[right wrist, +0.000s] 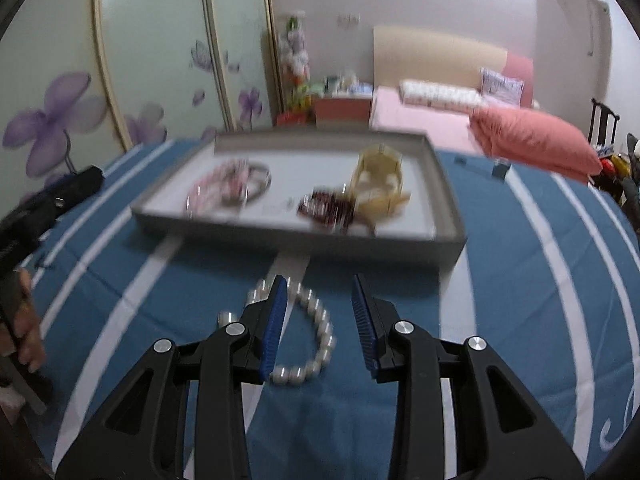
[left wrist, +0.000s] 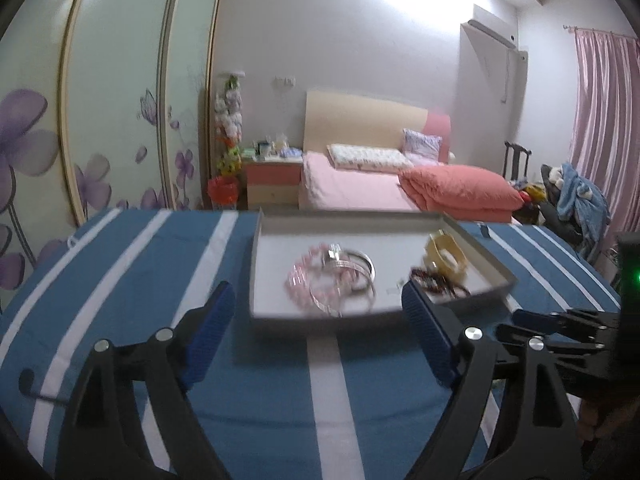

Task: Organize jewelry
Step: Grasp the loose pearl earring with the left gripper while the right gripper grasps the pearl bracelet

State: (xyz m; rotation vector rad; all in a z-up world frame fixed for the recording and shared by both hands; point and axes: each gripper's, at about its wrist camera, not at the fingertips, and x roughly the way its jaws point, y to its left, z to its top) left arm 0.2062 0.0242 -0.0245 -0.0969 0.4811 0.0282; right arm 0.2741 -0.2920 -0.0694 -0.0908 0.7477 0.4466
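A grey tray [left wrist: 320, 322] stands on the blue striped cloth. It holds pink bead bracelets [left wrist: 304, 280], silver bangles [left wrist: 360, 264], a dark red bead string [left wrist: 436, 282] and a gold piece [left wrist: 446, 254]. My left gripper [left wrist: 317, 288] is open wide just short of the tray's near wall, with nothing between its fingers. In the right wrist view a white pearl bracelet [right wrist: 324, 332] lies on the cloth in front of the tray [right wrist: 320, 244]. My right gripper [right wrist: 319, 279] hovers open over it. Its left finger covers part of the loop and the pads do not press on it.
The striped tablecloth [right wrist: 520, 300] reaches out to every side of the tray. A small blue thing [right wrist: 500, 168] sits beyond the tray's right corner. A hand [right wrist: 28, 332] holds the left gripper [right wrist: 80, 180] at the left edge. Behind the table are a pink bed [left wrist: 352, 188] and flowered wardrobe doors [left wrist: 116, 120].
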